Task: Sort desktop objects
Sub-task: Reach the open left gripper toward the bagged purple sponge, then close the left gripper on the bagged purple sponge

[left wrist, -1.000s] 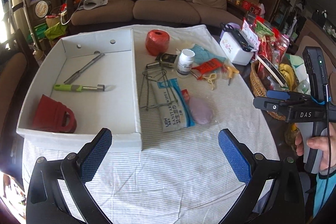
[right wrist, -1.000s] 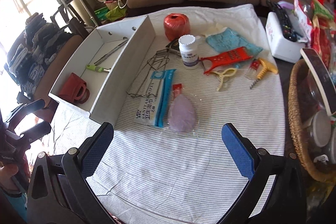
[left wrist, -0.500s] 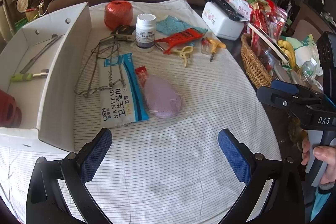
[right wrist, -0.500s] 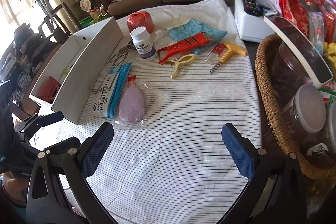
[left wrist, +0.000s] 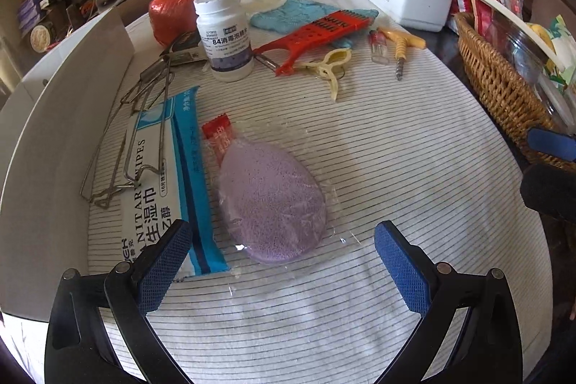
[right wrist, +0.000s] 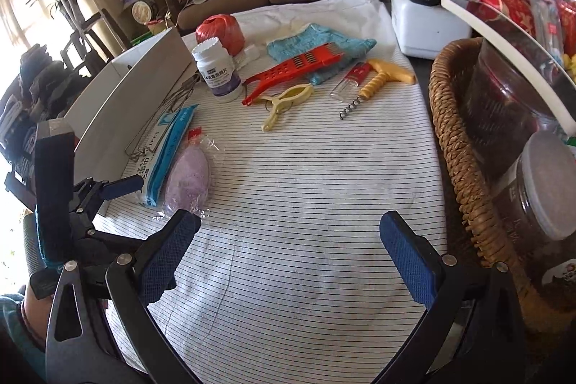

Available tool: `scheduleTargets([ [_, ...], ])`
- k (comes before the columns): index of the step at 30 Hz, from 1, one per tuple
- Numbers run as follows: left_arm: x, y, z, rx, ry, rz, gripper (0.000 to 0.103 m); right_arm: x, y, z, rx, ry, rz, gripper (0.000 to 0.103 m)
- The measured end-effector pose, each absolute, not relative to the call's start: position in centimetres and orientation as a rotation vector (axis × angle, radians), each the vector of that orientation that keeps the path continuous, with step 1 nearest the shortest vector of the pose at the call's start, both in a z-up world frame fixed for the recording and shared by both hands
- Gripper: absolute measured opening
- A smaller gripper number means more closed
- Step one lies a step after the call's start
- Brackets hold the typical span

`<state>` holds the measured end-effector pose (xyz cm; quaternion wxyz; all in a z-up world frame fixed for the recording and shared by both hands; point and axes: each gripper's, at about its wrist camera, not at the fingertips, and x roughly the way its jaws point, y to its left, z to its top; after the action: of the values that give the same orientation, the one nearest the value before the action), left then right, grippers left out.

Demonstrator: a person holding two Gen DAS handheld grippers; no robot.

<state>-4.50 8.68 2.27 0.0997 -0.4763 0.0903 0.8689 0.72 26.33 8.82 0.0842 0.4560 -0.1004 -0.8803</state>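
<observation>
Left gripper [left wrist: 280,261] hovers low, fingers spread, over the purple sponge [left wrist: 270,200] at frame centre; right gripper [right wrist: 288,258] spread too, empty

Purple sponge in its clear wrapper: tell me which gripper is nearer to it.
Left. The left gripper hangs open right at the purple sponge; the right gripper is open over bare cloth, off to its right.

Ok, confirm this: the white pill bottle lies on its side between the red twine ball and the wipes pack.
Not quite: the pill bottle stands upright, cap on top, as the left wrist view shows. It does sit between the twine ball and the wipes pack.
</observation>
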Motion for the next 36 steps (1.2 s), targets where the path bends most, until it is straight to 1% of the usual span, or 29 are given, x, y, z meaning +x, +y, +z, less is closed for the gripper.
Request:
scheduleTargets([
  [3, -4.8, 8.9, 2.0, -1.390, 0.297, 2.617, 0.101, 0.7, 26.1, 8.5, 1.375, -0.298, -2.610, 0.103],
  [4, -4.9, 8.9, 2.0, -1.383, 0.300, 2.624, 0.096, 0.7, 25.8, 8.5, 1.376, -0.270, -2.612, 0.103],
  [5, -4.9, 9.0, 2.0, -1.373, 0.300, 2.625, 0.090, 0.7, 25.5, 8.5, 1.378, -0.239, -2.615, 0.103],
  [6, -4.9, 9.0, 1.9, -1.369, 0.287, 2.608, 0.073, 0.7, 25.3, 8.5, 1.380, -0.219, -2.615, 0.103],
  [7, -4.9, 9.1, 1.9, -1.374, 0.283, 2.599, 0.065, 0.6, 25.2, 8.4, 1.383, -0.218, -2.608, 0.103],
  [8, -4.9, 9.0, 1.9, -1.370, 0.280, 2.595, 0.064, 0.6, 25.2, 8.3, 1.388, -0.229, -2.600, 0.103],
  [9, -4.8, 8.9, 2.0, -1.364, 0.268, 2.583, 0.060, 0.5, 25.3, 8.1, 1.395, -0.240, -2.593, 0.103],
  [11, -4.5, 8.4, 2.4, -1.343, 0.214, 2.565, 0.049, 0.4, 25.3, 7.8, 1.409, -0.240, -2.587, 0.103],
  [12, -4.3, 7.9, 2.8, -1.330, 0.161, 2.551, 0.037, 0.3, 25.2, 7.7, 1.411, -0.238, -2.586, 0.103],
  [13, -4.1, 7.3, 3.1, -1.323, 0.109, 2.534, 0.029, 0.4, 25.2, 7.7, 1.410, -0.237, -2.585, 0.103],
  [15, -3.6, 6.0, 3.9, -1.318, 0.008, 2.500, 0.023, 0.5, 25.2, 7.8, 1.405, -0.236, -2.584, 0.103],
  [18, -2.7, 3.9, 4.9, -1.307, -0.108, 2.469, 0.018, 0.5, 25.1, 7.8, 1.397, -0.240, -2.581, 0.103],
  [20, -2.0, 2.6, 5.5, -1.301, -0.184, 2.450, 0.018, 0.4, 25.1, 7.8, 1.392, -0.256, -2.571, 0.103],
  [23, -0.8, 1.1, 6.6, -1.272, -0.225, 2.443, 0.017, 0.5, 25.0, 7.9, 1.378, -0.279, -2.563, 0.103],
  [27, 0.7, 0.0, 7.6, -1.248, -0.204, 2.433, 0.016, 0.5, 24.9, 7.9, 1.364, -0.306, -2.560, 0.103],
  [30, 1.6, 0.3, 7.2, -1.251, -0.119, 2.397, 0.016, 0.2, 24.9, 7.5, 1.382, -0.327, -2.552, 0.103],
  [32, 1.9, 1.1, 6.4, -1.254, -0.052, 2.395, 0.030, 0.2, 24.8, 7.3, 1.392, -0.326, -2.551, 0.103],
  [33, 1.8, 1.5, 5.9, -1.263, -0.025, 2.397, 0.053, 0.2, 24.6, 7.3, 1.395, -0.319, -2.552, 0.103],
  [34, 1.7, 1.9, 5.5, -1.267, -0.013, 2.397, 0.067, 0.3, 24.5, 7.2, 1.398, -0.311, -2.553, 0.103],
  [36, 1.4, 2.5, 4.6, -1.266, -0.022, 2.374, 0.068, 0.3, 24.3, 7.2, 1.400, -0.303, -2.552, 0.103],
])
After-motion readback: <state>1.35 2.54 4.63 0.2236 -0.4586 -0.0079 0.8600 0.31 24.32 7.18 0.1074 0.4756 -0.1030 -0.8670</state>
